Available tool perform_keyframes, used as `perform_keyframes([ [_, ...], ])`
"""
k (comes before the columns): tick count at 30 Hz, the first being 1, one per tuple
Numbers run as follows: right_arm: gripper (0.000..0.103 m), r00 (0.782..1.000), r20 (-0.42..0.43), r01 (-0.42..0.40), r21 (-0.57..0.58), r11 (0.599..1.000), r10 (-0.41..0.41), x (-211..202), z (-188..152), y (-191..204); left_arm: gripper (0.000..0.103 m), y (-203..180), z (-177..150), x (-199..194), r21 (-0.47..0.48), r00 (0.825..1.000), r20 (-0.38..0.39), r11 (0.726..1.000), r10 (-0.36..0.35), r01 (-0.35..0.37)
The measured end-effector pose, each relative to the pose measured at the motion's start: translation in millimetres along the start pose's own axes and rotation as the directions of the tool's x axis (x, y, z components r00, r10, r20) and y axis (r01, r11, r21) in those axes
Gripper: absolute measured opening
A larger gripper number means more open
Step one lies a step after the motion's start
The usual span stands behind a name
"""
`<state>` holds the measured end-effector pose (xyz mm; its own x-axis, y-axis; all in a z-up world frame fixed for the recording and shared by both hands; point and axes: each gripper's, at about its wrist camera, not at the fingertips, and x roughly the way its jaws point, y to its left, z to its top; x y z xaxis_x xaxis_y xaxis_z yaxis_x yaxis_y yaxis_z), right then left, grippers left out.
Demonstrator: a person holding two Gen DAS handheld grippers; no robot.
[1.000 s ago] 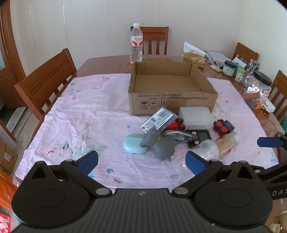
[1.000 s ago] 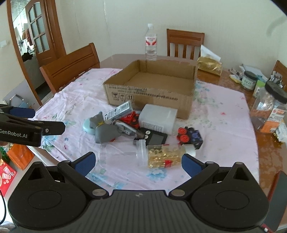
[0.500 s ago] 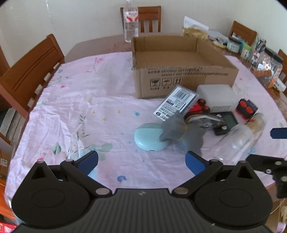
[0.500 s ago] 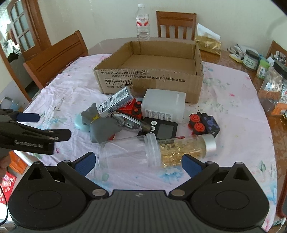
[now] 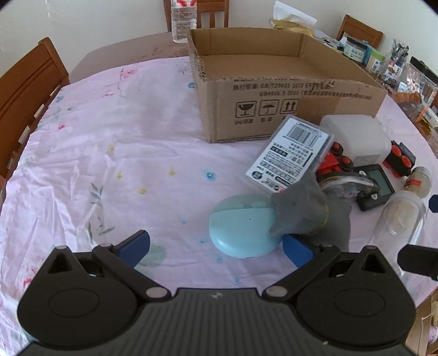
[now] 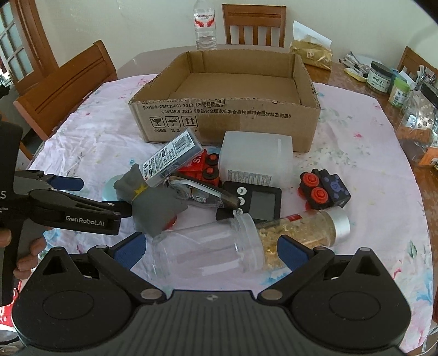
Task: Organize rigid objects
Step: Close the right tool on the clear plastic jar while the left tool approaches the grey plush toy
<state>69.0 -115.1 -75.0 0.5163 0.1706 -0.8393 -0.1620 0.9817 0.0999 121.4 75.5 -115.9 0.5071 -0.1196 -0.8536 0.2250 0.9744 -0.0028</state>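
Observation:
An empty cardboard box (image 5: pixel 287 109) (image 6: pixel 227 120) stands on the pink cloth. In front of it lies a heap: a pale blue oval case (image 5: pixel 242 227), a grey toy (image 5: pixel 299 213) (image 6: pixel 153 202), a barcoded flat box (image 5: pixel 291 156) (image 6: pixel 172 157), a white plastic tub (image 6: pixel 256 160), a black timer (image 6: pixel 260 201), red and dark blocks (image 6: pixel 323 189), and a clear jar (image 6: pixel 246 241) on its side. My left gripper (image 5: pixel 216 246) is open just before the blue case. My right gripper (image 6: pixel 210 250) is open around the jar.
A water bottle (image 6: pixel 204 24) stands behind the box. Jars and clutter (image 6: pixel 405 95) fill the table's right side. Wooden chairs (image 6: pixel 68 90) stand at the left and back. The left gripper (image 6: pixel 68 208) reaches in from the left in the right wrist view.
Both grippers have moved forward and down toward the heap. The left one has closed in on the blue case, the right one on the clear jar. Both stay open.

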Motion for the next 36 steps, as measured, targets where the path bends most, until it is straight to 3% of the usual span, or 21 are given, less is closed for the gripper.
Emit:
perform_keyframes([
  [7, 0.103, 1.0, -0.01, 0.028, -0.037, 0.999, -0.028, 8, 5, 11, 0.103, 26, 0, -2, 0.009, 0.999, -0.018, 0.999, 0.032, -0.032],
  [12, 0.103, 0.999, -0.013, 0.03, -0.04, 0.999, -0.03, 8, 6, 17, 0.103, 49, -2, 1, 0.002, 0.993, -0.019, 0.993, 0.116, -0.116],
  [17, 0.103, 0.999, -0.011, 0.041, -0.036, 0.999, -0.041, 7, 5, 19, 0.102, 66, 5, -2, -0.035, 0.993, -0.002, 0.992, 0.121, -0.121],
  [21, 0.103, 0.999, 0.004, 0.033, -0.04, 0.999, -0.033, 2, 4, 20, 0.102, 54, 10, -28, 0.007, 0.996, 0.08, 0.999, 0.032, -0.032],
  [26, 0.103, 0.999, 0.012, 0.036, -0.077, 0.996, -0.035, -1, -2, 23, 0.102, 24, 7, -51, 0.134, 0.983, 0.154, 0.988, -0.097, 0.076],
  [29, 0.103, 0.999, 0.022, 0.04, -0.114, 0.993, -0.038, 1, -7, 25, 0.102, 7, 4, -55, 0.187, 0.978, 0.171, 0.978, -0.121, 0.088],
  [36, 0.103, 0.996, 0.038, 0.083, -0.199, 0.977, -0.076, 9, -12, 29, 0.102, 0, -2, -58, 0.195, 0.98, 0.156, 0.976, -0.126, 0.094],
])
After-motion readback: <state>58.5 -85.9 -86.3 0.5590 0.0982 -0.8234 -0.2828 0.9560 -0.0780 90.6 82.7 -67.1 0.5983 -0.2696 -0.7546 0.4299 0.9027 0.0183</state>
